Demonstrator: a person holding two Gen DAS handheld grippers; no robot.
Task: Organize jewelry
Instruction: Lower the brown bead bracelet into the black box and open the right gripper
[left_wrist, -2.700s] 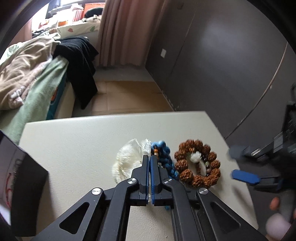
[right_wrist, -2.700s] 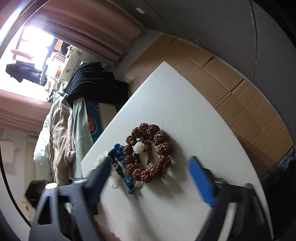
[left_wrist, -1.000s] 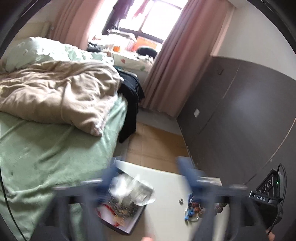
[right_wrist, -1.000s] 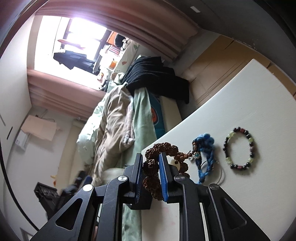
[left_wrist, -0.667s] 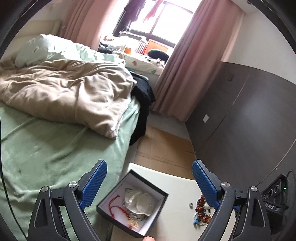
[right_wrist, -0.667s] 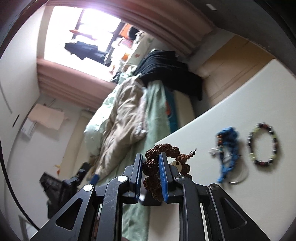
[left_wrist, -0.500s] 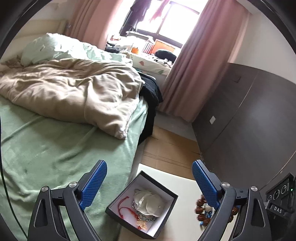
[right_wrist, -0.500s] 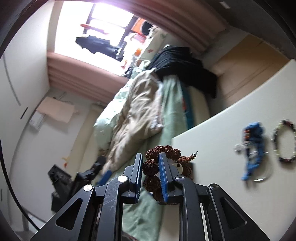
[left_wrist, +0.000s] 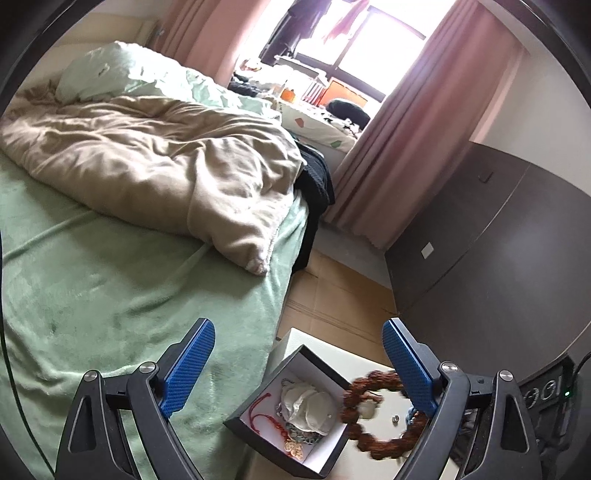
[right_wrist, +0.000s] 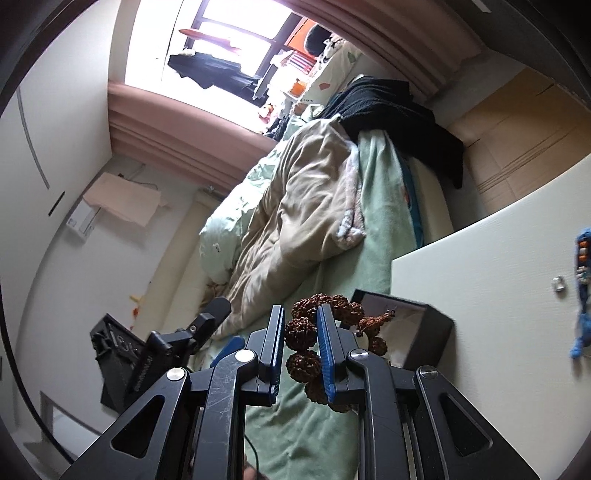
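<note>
Blue-padded fingers of my right gripper (right_wrist: 301, 341) are pinched on a bracelet of knobbly brown seed beads (right_wrist: 301, 332), one bead squeezed between the pads and the loop hanging off to the side. Seen from my left wrist, that brown bead bracelet (left_wrist: 380, 413) looks blurred and hangs just beside the open black square jewelry box with the white lining (left_wrist: 291, 417), at its right-hand rim; whether it touches the rim I cannot tell. My left gripper (left_wrist: 297, 350) stands with its fingers spread wide and empty, one on either side of the box and above it.

Inside the box lie a red cord (left_wrist: 264, 415), a crumpled white pouch (left_wrist: 310, 402) and some small gold-coloured pieces (left_wrist: 293, 448). The box sits at the corner of a white tabletop (right_wrist: 498, 295). On that top, beyond the box from my right wrist, a small silver ring (right_wrist: 558, 284) lies apart from it, and farther still a blue beaded strand (right_wrist: 583, 291) runs along the frame edge.

Past the table corner a bed with a green sheet (left_wrist: 110, 288) carries a rumpled beige duvet (left_wrist: 166, 166); black clothing (right_wrist: 391, 107) hangs over its end, and pink curtains (left_wrist: 406, 147) frame a bright window behind.
</note>
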